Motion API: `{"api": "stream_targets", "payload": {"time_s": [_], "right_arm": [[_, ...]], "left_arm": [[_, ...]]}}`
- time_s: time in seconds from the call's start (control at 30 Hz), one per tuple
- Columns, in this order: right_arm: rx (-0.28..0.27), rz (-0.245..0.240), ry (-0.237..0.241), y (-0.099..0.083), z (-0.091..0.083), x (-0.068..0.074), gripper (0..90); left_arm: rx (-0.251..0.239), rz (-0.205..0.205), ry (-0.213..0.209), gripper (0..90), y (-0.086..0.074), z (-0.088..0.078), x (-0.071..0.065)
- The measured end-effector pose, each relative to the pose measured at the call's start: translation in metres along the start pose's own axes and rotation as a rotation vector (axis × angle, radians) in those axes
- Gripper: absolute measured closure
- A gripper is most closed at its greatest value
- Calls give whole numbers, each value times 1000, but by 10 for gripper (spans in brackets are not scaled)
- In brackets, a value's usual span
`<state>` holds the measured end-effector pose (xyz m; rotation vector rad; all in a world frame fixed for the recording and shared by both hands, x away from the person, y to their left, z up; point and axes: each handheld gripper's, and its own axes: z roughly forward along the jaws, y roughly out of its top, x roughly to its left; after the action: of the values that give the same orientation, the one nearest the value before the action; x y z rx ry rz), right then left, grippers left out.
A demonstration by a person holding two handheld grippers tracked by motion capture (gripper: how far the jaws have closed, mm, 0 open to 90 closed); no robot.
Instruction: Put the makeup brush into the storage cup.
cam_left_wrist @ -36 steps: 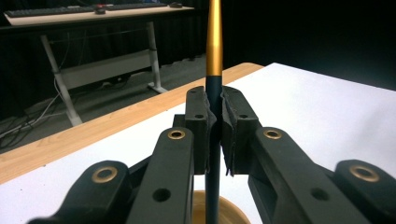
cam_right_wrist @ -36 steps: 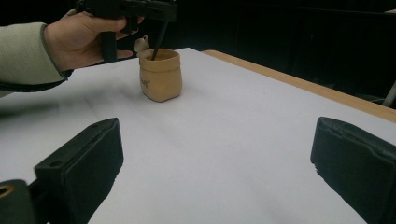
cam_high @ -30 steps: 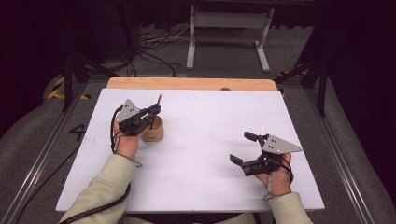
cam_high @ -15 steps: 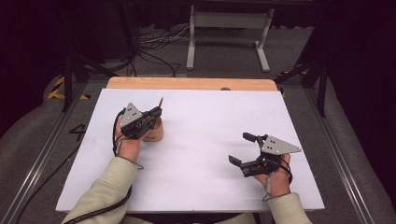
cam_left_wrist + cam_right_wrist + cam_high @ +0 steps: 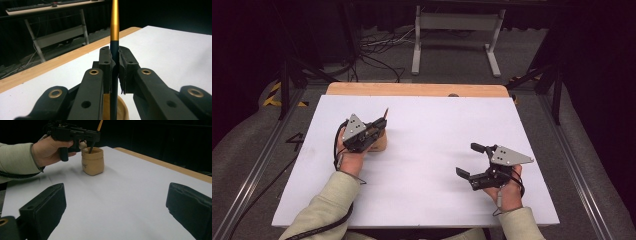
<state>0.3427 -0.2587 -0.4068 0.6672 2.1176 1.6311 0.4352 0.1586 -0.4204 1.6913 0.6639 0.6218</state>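
Our left tool (image 5: 115,72) has its two black jaws together on a slim pen (image 5: 114,30), the pads pressing its dark lower shaft from both sides. They have just eased a touch wider, yet in the left gripper view the pads are on the shaft. Above the grip the pen turns gold and rises straight up out of the top of that view. Below the grip its dark shaft runs down into a tan cup (image 5: 122,110), whose rounded rim sits just under the jaws.

In the right gripper view we see the same hold from across the counter: the left tool (image 5: 91,140) hangs over the cup (image 5: 93,161), the pen (image 5: 100,125) leaning a little, its lower end inside the cup's mouth and its gold end poking up past the tool. A small rounded knob sits at the cup's rim beside the pen; what it is we cannot tell. Our left hand (image 5: 47,150), in a pale sleeve, grips the tool's handle just beside the cup.

In the high view the left tool (image 5: 379,127) covers most of the cup (image 5: 379,144), which stands on the left half of the white counter (image 5: 437,125).

Our right tool (image 5: 469,160) rests low on the right half of the counter, well apart from the cup, its jaws wide apart with nothing between them. In its own view the two pads (image 5: 47,205) frame bare white surface.
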Motion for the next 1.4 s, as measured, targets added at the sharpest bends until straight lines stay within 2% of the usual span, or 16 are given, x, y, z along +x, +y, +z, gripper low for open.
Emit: {"api": "stream_targets", "payload": {"time_s": [0.07, 0.13, 0.2, 0.23, 0.27, 0.3, 0.33, 0.4, 0.43, 0.6, 0.77, 0.93, 0.97, 1.07, 1.2, 1.4], "right_arm": [[-2, -1, -2, 0, 0, 0, 27], [-4, -4, -7, 1, -1, 0, 22], [-4, -3, -14, 0, -2, -1, 13], [-2, -2, -19, 0, -2, -2, 10], [-3, -1, -21, 0, -2, -2, 7], [-8, 2, -22, 0, -2, -3, 3], [-9, 3, -23, 0, -2, -3, 2], [-13, 1, -25, 0, -3, -4, 1], [-13, 1, -26, 1, -3, -4, 1], [-15, -1, -33, 2, -7, -7, 0], [-22, -1, -50, 3, -13, -12, 0], [-32, 13, -60, 2, -22, -16, 0], [-35, 13, -63, 2, -24, -16, 0], [-47, 14, -67, 1, -28, -16, 0], [-60, 26, -65, -1, -32, -18, 0], [-61, 24, -58, -3, -34, -14, 0]], "left_arm": [[0, -8, -6, 773, 0, -1, 1], [13, -38, -5, 679, 1, -2, 1], [20, -84, -26, 605, 2, -4, 1], [21, -108, -30, 514, 3, -5, 2], [24, -159, -54, 438, 4, -6, 4], [20, -182, -67, 393, 5, -7, 5], [10, -190, -73, 360, 5, -9, 7], [-2, -157, -53, 233, 7, -12, 9], [-4, -146, -48, 206, 8, -15, 9], [-19, -179, -97, 151, 13, -29, 10], [-19, -151, -121, 114, 17, -47, 9], [-19, -145, -149, 99, 20, -60, 5], [-13, -144, -183, 94, 22, -65, 1], [-10, -123, -214, 81, 24, -73, -5], [-1, -104, -228, 65, 23, -79, -7], [23, -129, -253, 51, 11, -88, -5]]}}
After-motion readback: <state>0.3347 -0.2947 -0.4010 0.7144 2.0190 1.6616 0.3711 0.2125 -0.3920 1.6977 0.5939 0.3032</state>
